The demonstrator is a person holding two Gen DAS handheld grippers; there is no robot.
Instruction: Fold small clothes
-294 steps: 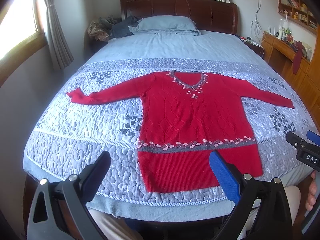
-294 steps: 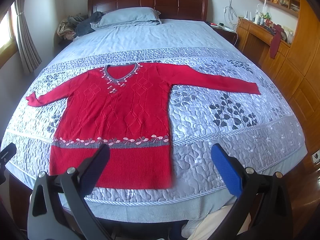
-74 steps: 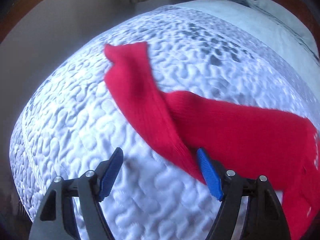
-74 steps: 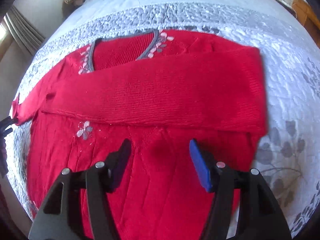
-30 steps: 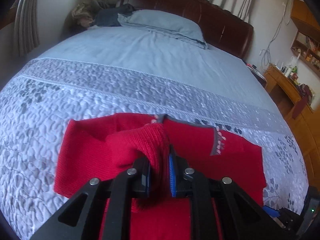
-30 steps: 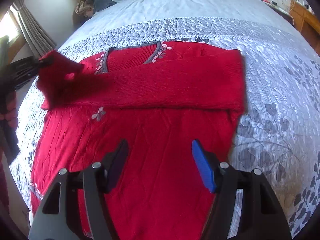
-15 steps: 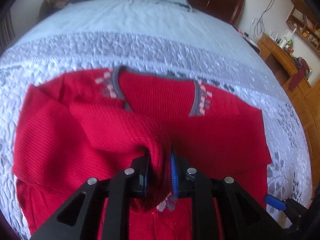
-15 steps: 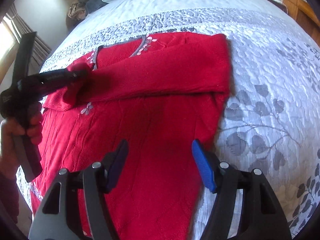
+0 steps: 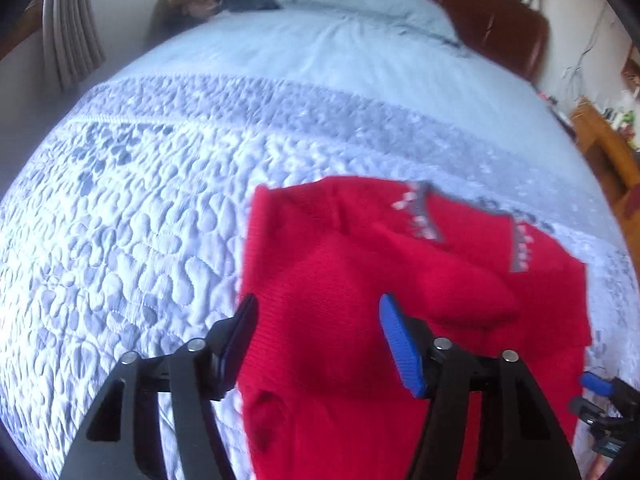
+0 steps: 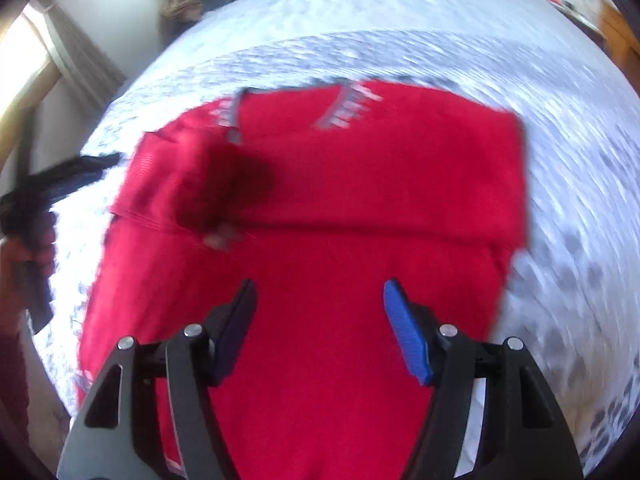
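Garment: red knitted sweater with a grey, flower-trimmed V-neck [image 10: 320, 248], lying flat on the near half of the bed, neckline toward the headboard.
Right sleeve: red knit sleeve [image 10: 380, 192] folded straight across the chest as a broad band, its fold at the sweater's right edge.
Left sleeve: red knit sleeve [image 9: 432, 292] folded inward over the chest; its cuff end sits bunched and rumpled on top of the other sleeve, just below the neckline.
Left gripper: black two-finger gripper with blue pads [image 9: 320, 340], jaws spread wide, nothing between them; it hovers above the sweater's left side, one finger over the quilt edge. From the right wrist camera it is a dark blur at the far left, a hand around its handle.
Right gripper: matching black gripper with blue pads [image 10: 320, 328], jaws wide apart, empty, above the sweater's lower body.
Support: pale blue quilted bedspread with grey leaf print [image 9: 120, 220], under the whole garment.
Beyond: light blue pillow [image 9: 372, 4] against a dark brown wooden headboard [image 9: 500, 12]; both frames are motion-blurred.
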